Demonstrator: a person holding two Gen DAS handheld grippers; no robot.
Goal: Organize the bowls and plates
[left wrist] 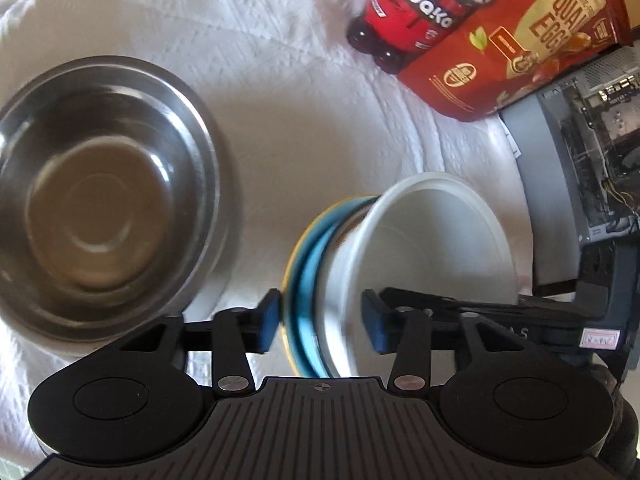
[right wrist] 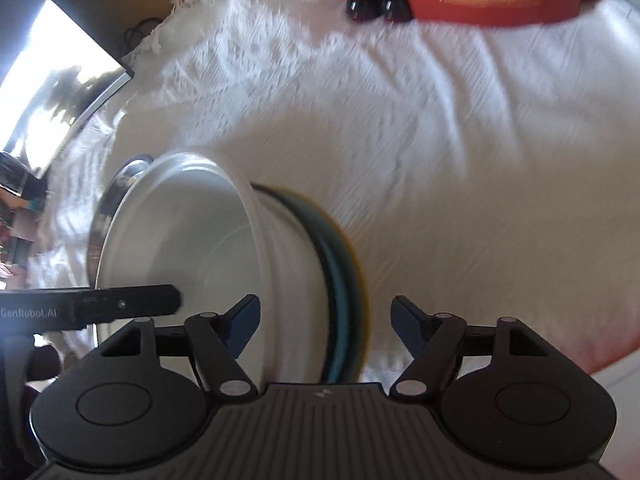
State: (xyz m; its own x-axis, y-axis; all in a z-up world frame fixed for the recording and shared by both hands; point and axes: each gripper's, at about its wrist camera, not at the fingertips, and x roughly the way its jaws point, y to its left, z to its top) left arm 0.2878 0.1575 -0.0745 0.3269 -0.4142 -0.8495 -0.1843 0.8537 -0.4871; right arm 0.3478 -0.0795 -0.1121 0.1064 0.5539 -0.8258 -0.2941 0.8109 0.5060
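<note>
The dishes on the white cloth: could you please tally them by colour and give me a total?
Steel: 1, the steel bowl
White: 1, the white bowl, lying on its side
Blue: 1, the blue dish nested behind the white one
Yellow: 1, the yellow dish outermost in that nested stack
Total: 4
</note>
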